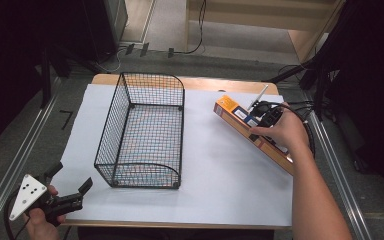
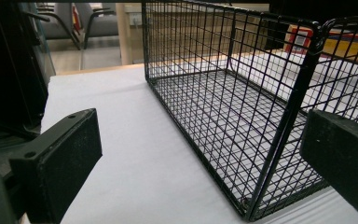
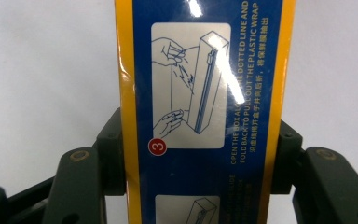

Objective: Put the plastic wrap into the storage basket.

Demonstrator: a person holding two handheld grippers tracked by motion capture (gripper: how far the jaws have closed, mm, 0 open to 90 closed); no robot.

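A long orange and blue plastic wrap box (image 1: 230,111) lies slantwise on the white sheet at the right. My right gripper (image 1: 267,120) sits over its middle, and in the right gripper view the box (image 3: 205,93) fills the gap, with both jaws pressed against its orange edges. A black wire basket (image 1: 111,130) stands empty at centre left. My left gripper (image 1: 72,176) hovers off the table's near left corner, open, its jaws wide apart and holding nothing. In the left gripper view the basket (image 2: 242,93) has its near corner just ahead of my right-hand jaw.
A white sheet (image 1: 220,165) covers most of the wooden table (image 1: 200,82). Cables (image 1: 305,107) trail off the right edge beside the box. Metal rails run along the floor on both sides. Open sheet lies between basket and box.
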